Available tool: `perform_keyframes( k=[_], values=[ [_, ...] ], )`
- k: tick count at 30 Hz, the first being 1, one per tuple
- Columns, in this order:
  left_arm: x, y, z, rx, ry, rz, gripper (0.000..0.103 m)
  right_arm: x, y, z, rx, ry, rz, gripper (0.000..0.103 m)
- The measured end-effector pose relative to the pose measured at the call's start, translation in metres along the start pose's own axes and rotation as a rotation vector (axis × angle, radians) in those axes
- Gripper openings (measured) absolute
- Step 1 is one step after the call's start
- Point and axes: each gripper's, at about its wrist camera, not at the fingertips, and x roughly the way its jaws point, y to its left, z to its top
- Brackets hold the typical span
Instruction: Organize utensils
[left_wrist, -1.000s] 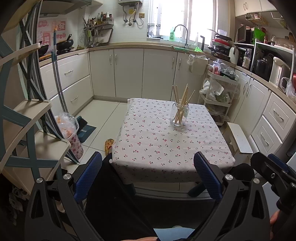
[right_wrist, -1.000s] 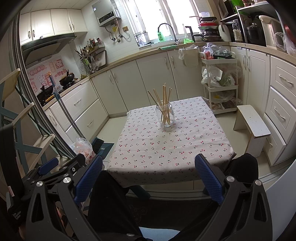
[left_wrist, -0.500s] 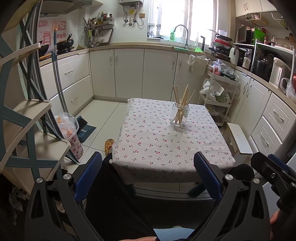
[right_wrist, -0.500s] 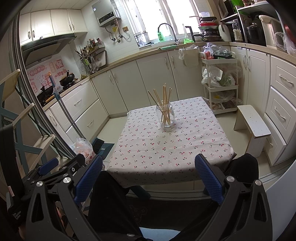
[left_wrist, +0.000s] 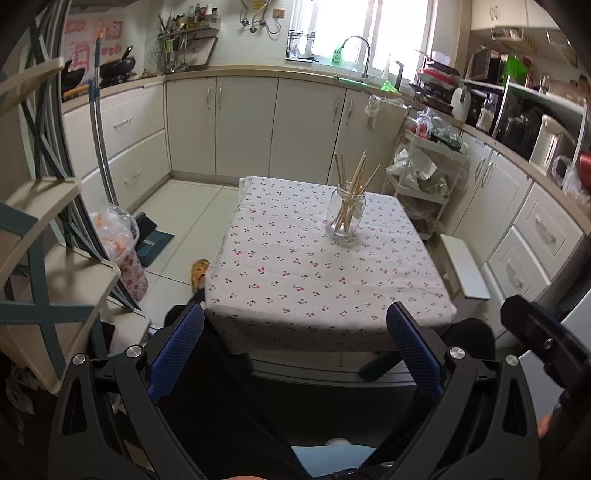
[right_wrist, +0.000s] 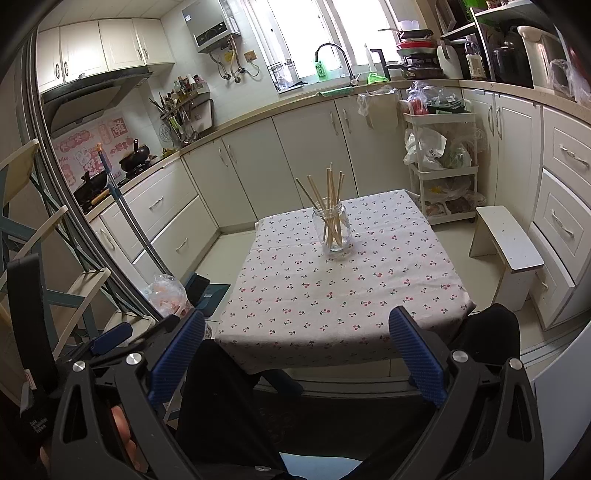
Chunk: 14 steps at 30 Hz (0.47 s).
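A clear glass jar (left_wrist: 346, 217) (right_wrist: 332, 229) stands upright on the far half of a small table (left_wrist: 295, 288) (right_wrist: 369, 295) covered with a cherry-print cloth. Several wooden chopsticks (left_wrist: 352, 184) (right_wrist: 328, 195) stand in the jar, fanned out above its mouth. My left gripper (left_wrist: 295, 343) is open, held low in front of the table's near edge, well short of the jar. My right gripper (right_wrist: 297, 345) is open too, at the same near edge, with nothing between its blue pads. The right gripper's body (left_wrist: 535, 332) shows at the right of the left wrist view.
A white stool (right_wrist: 506, 247) stands right of the table, a tiered cart (right_wrist: 439, 166) with bags behind it. Cabinets (left_wrist: 258, 125) line the back and right walls. A wooden shelf (left_wrist: 48, 258) and a bagged bin (left_wrist: 122, 251) are at the left. A person's dark-clothed legs (left_wrist: 240, 406) are below the grippers.
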Motion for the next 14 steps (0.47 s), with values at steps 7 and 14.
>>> perform_keyframes(
  k=[7, 14],
  values=[
    [-0.0033, -0.0077, 0.0007, 0.038, -0.031, 0.057, 0.095, -0.002, 0.0021, -0.0031, 0.008, -0.006, -0.003, 0.096],
    [-0.0052, -0.0073, 0.0018, 0.051, -0.024, 0.072, 0.095, -0.0022, -0.0007, -0.0014, 0.007, -0.004, 0.002, 0.096]
  ],
)
